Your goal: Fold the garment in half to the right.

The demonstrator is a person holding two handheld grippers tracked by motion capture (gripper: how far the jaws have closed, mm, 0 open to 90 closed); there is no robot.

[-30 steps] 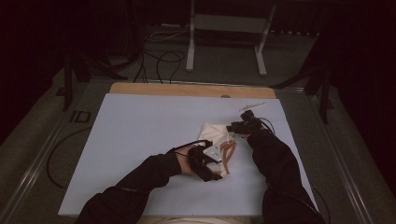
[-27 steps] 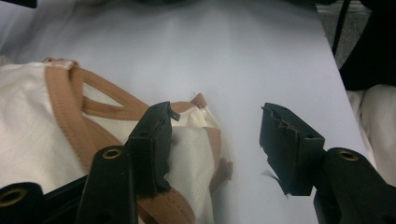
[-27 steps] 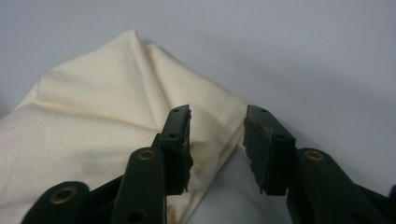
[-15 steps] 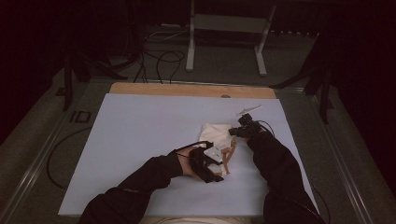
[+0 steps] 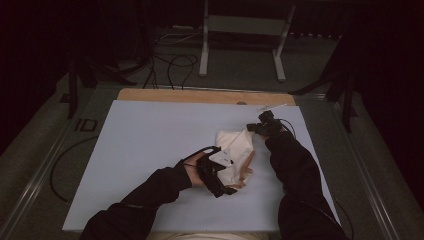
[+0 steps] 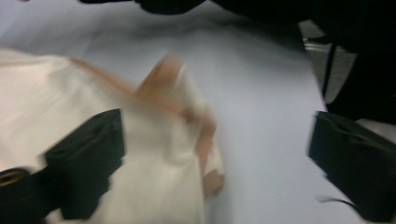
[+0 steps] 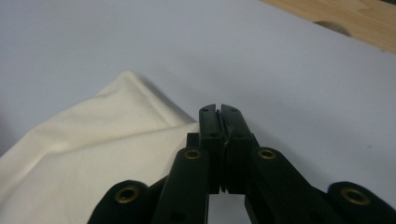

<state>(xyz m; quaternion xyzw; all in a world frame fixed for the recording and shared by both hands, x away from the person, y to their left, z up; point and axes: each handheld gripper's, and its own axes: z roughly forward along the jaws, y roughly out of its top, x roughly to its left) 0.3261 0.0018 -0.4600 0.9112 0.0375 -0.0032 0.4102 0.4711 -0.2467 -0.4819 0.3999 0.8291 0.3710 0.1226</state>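
Observation:
A cream cloth bag point(image 5: 235, 150) with tan straps point(image 5: 245, 172) lies crumpled right of the middle of the pale table point(image 5: 150, 150). My left gripper point(image 5: 225, 180) hovers over its near end. In the left gripper view my left gripper point(image 6: 219, 163) has just been opening its jaws, which now stand wide. The cloth point(image 6: 154, 186) and a strap point(image 6: 201, 135) lie loose between them, blurred. My right gripper point(image 5: 252, 129) is at the bag's far right corner. In the right gripper view my right gripper point(image 7: 220, 112) has its jaws pressed together on the cloth's point(image 7: 93, 140) edge.
A wooden strip point(image 5: 200, 95) runs along the table's far edge. Behind it a metal stand point(image 5: 240, 25) and cables point(image 5: 170, 65) sit on the floor. A person's dark sleeves point(image 5: 300, 185) come in from the bottom.
The left jaws have spread wide and let go of the cloth. The right gripper dipped to the bag's far corner, closed there and rose slightly, drawing that corner to a point.

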